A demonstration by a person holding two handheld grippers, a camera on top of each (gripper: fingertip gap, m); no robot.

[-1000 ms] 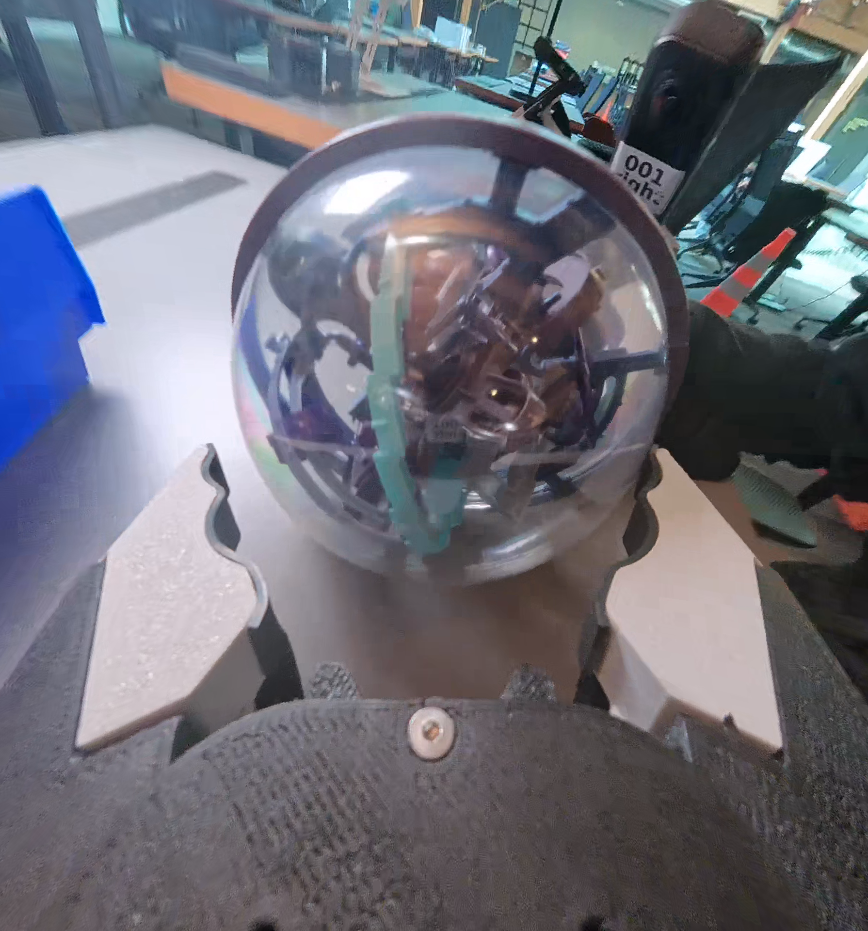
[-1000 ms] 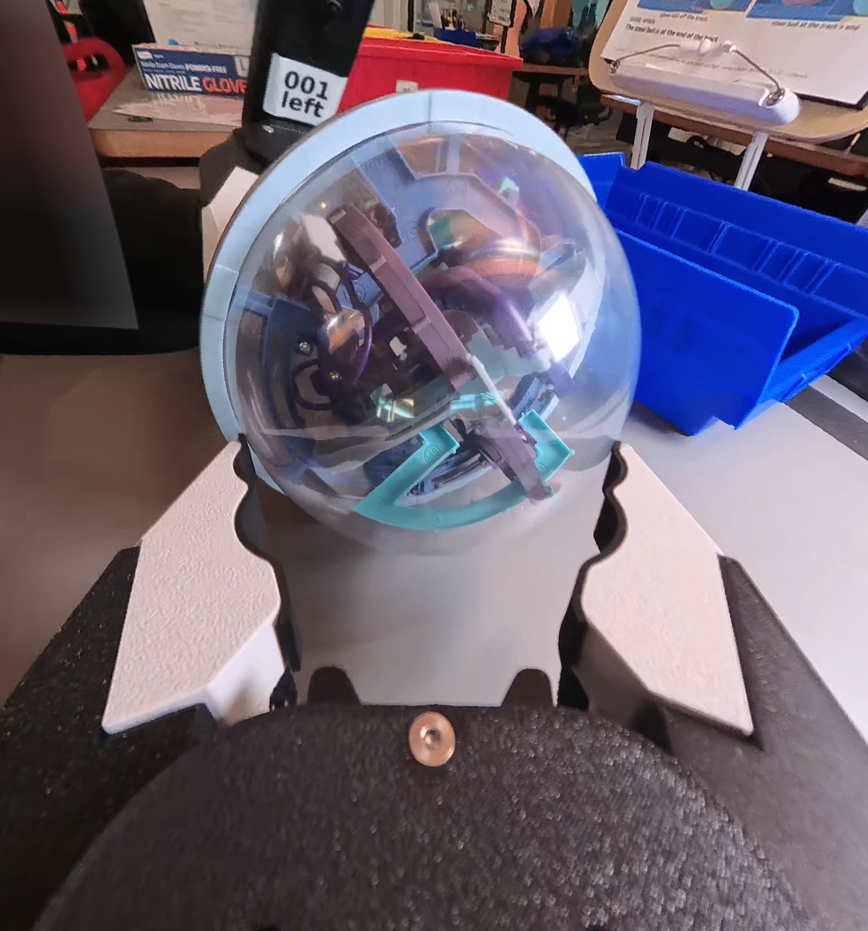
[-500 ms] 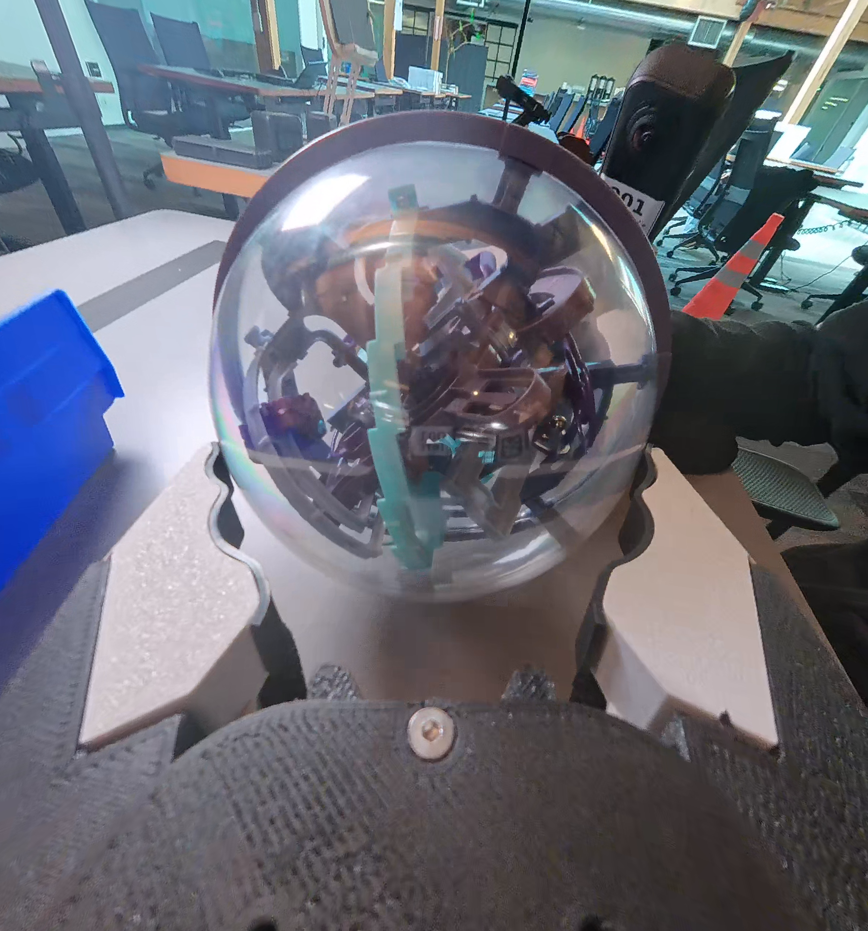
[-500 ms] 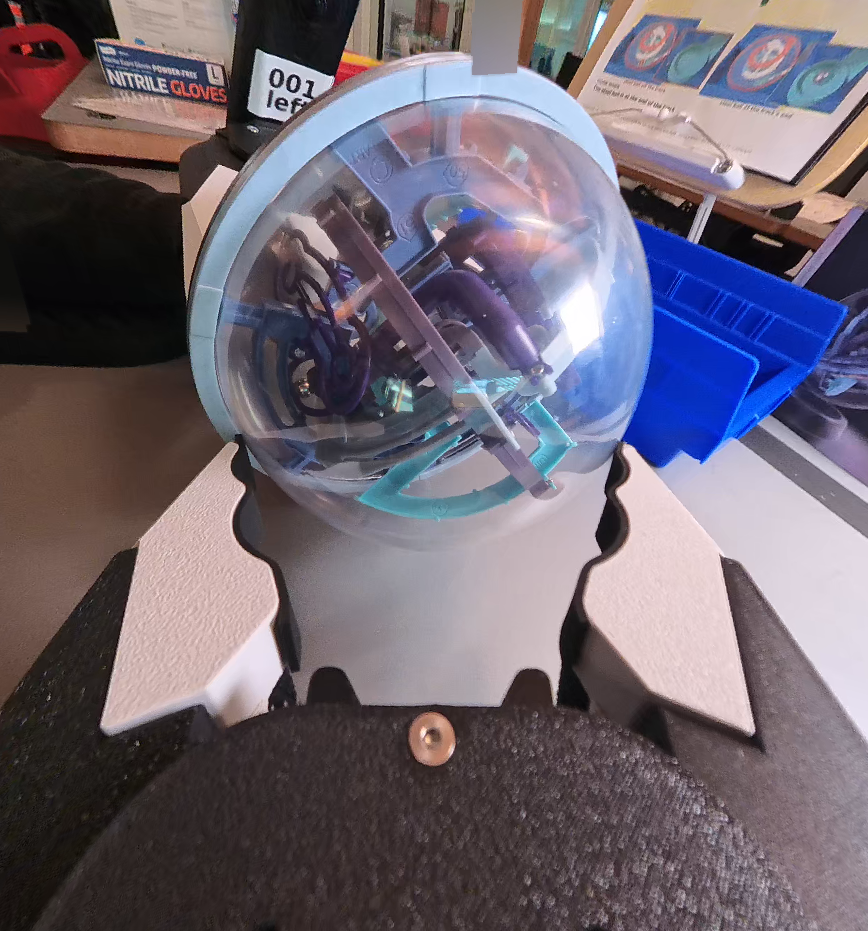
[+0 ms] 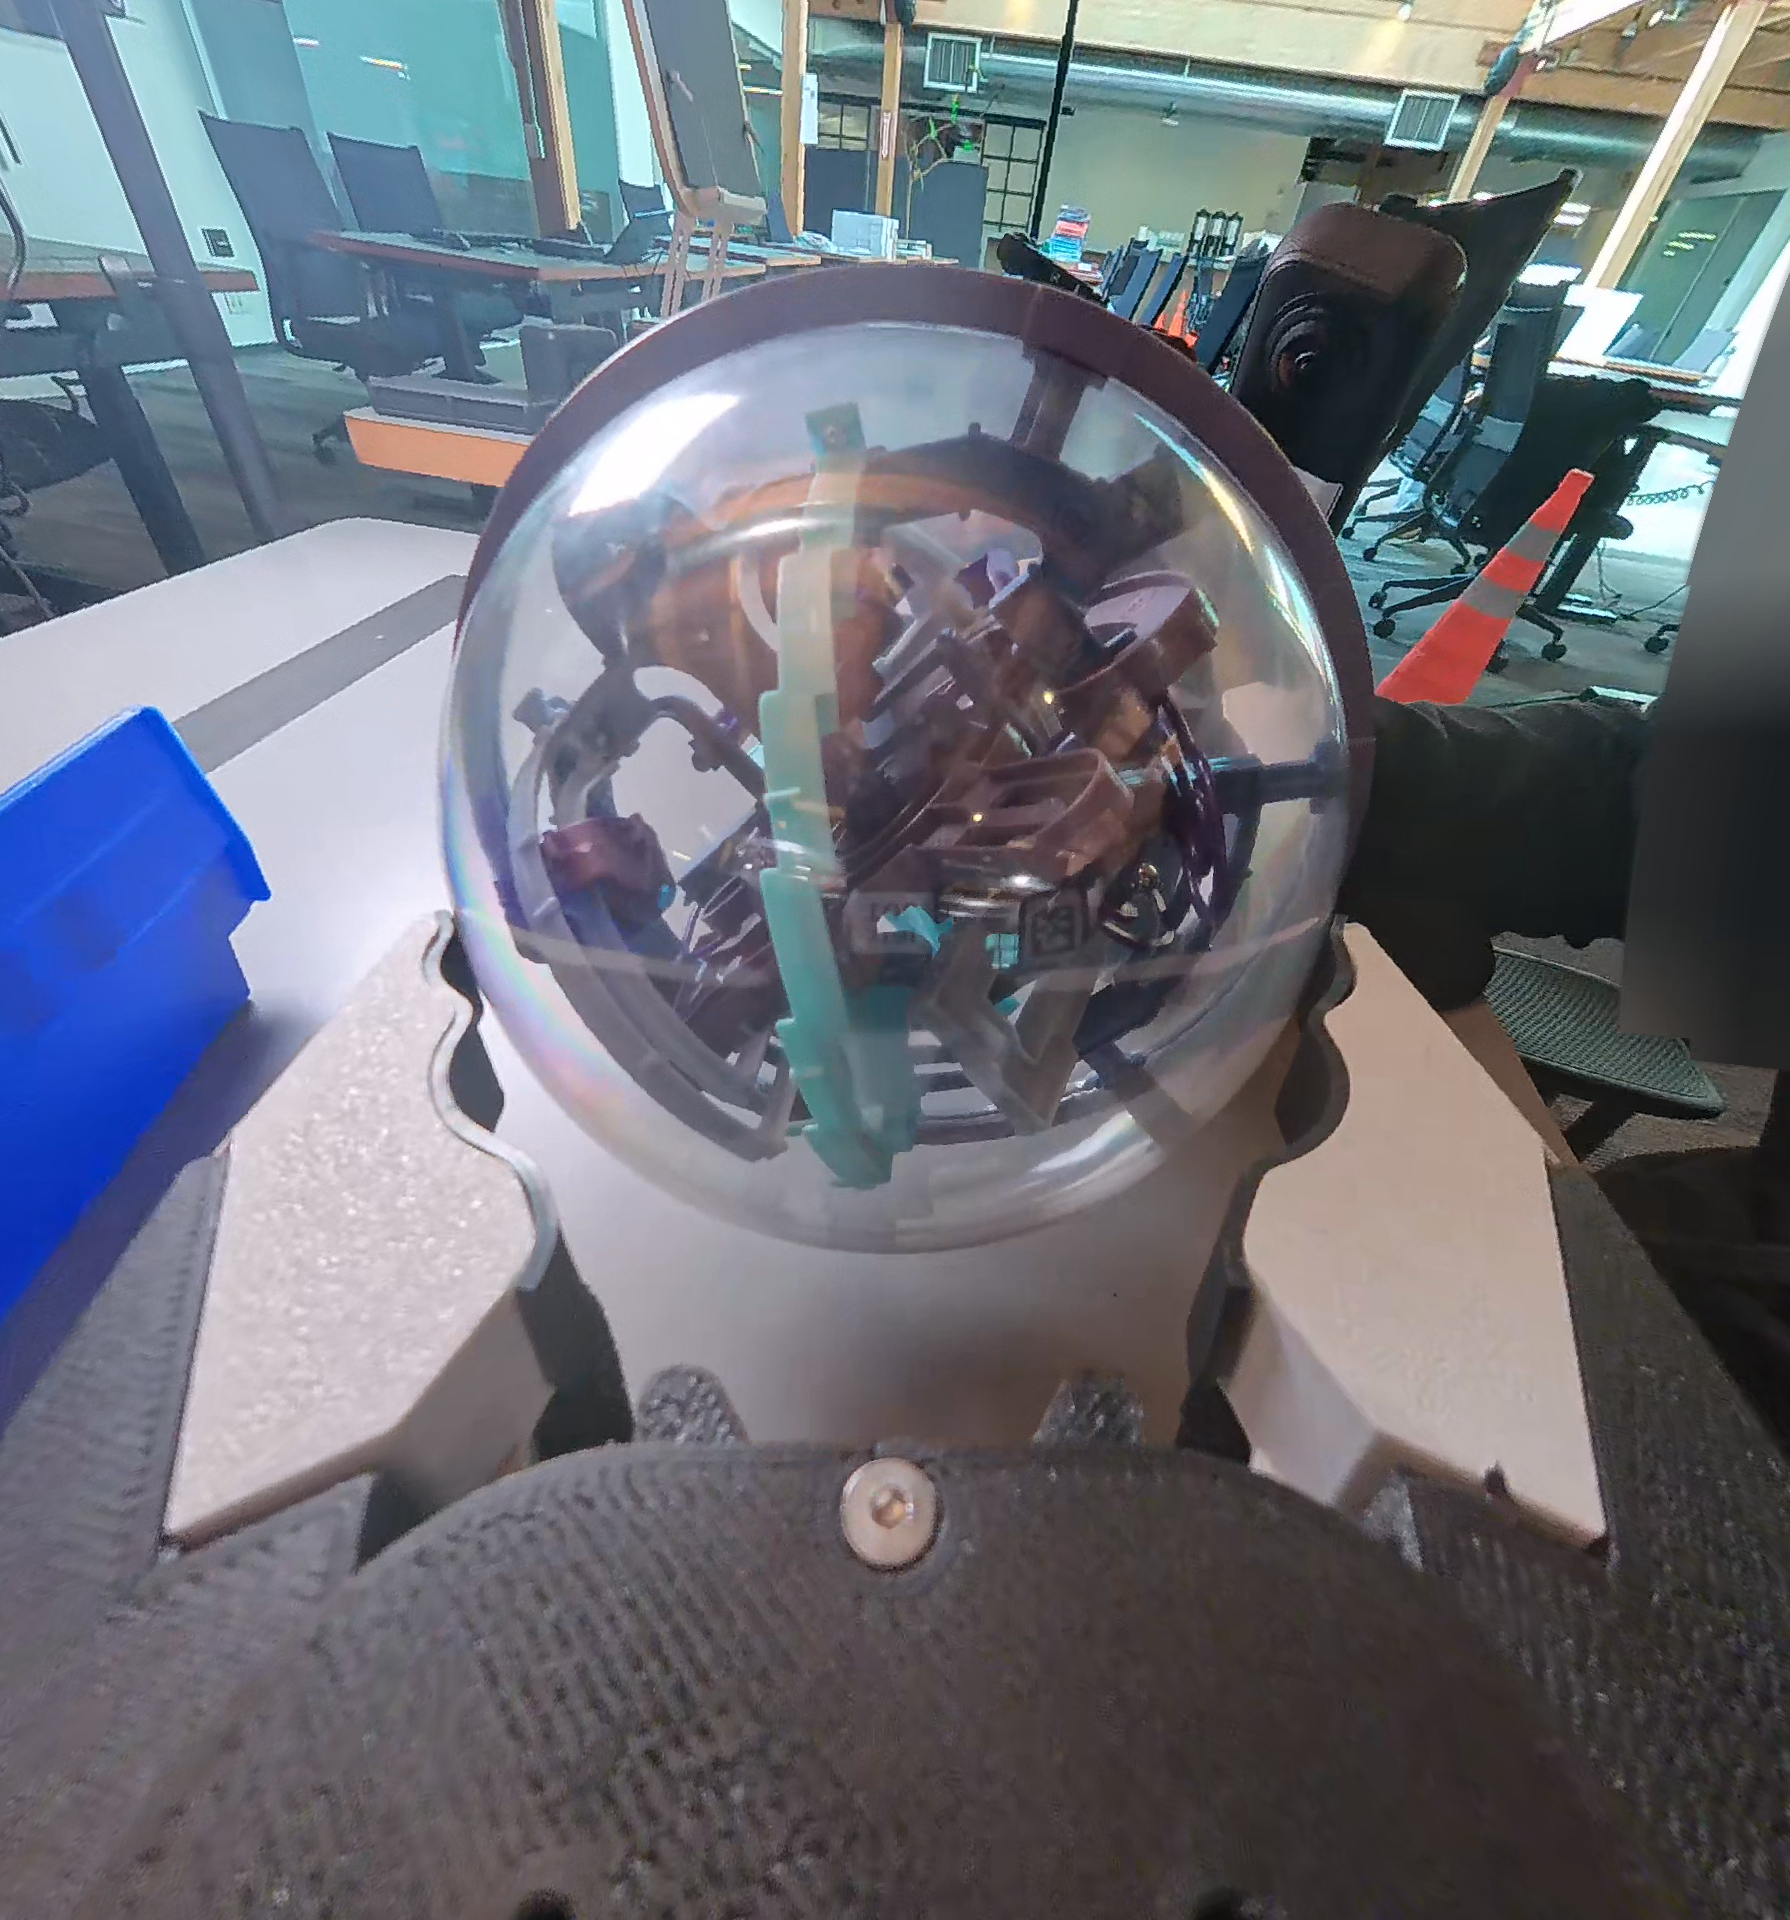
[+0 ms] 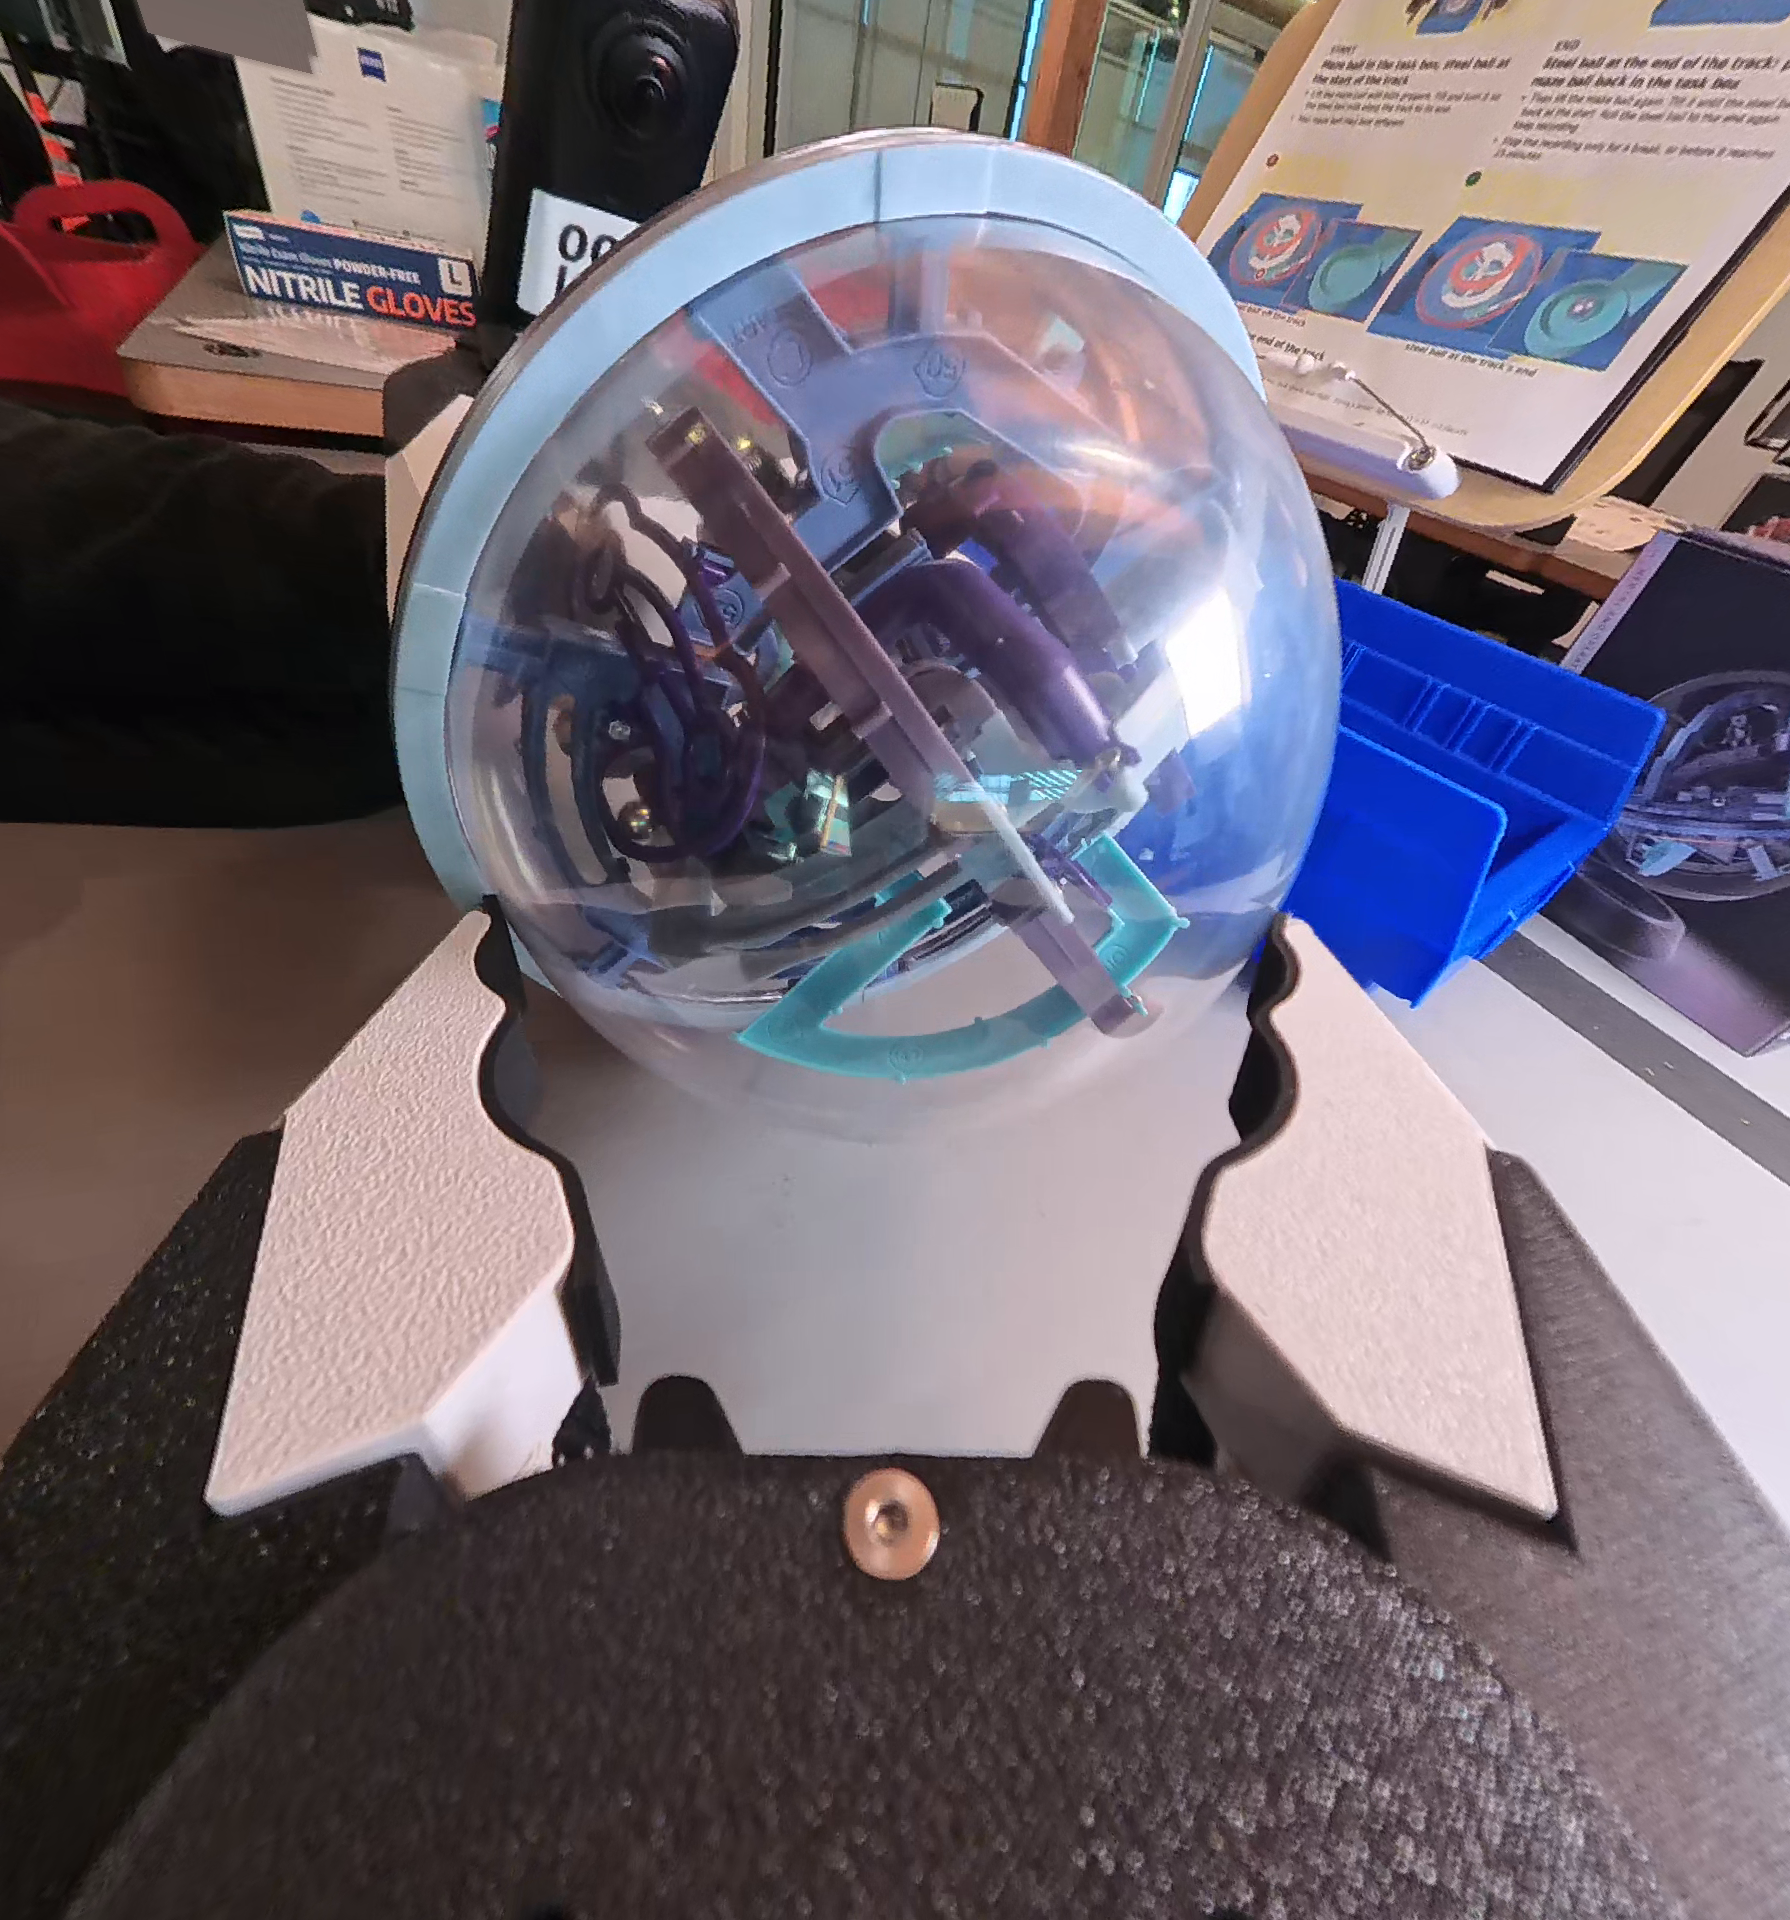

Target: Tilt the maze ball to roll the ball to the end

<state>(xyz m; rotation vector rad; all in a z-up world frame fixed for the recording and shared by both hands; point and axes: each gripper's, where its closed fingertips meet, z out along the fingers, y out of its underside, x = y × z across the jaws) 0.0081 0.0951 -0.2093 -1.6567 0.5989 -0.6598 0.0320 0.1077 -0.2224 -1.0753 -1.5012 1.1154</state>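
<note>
The maze ball [image 5: 901, 748] is a clear sphere with coloured tracks inside, held up off the table [image 5: 247, 644] between the two claws, one on each side.

Left claw [image 5: 896, 966]: its fingers [image 5: 371, 1174] stand wide apart with the sphere's lower half between them. The dark inner pads meet the shell at both lower flanks, so it grips the maze ball.

Right claw [image 6: 891, 945]: its fingers [image 6: 403, 1195] are likewise spread wide, their pads against the sphere [image 6: 870, 623] low on either side. It too grips the maze ball.

The pale equatorial ring [image 6: 434, 623] runs tilted, leaning to the left of the right wrist view. A small steel ball [image 6: 633, 823] sits inside, low on the left, beside a purple looped track. A teal arc [image 6: 932, 1029] lies at the bottom of the shell.

A blue bin [image 6: 1442, 790] stands on the table just behind the sphere, with a dark box [image 6: 1743, 790] beyond it. A dark sleeve [image 5: 1493, 821] reaches in from the right of the left wrist view.
</note>
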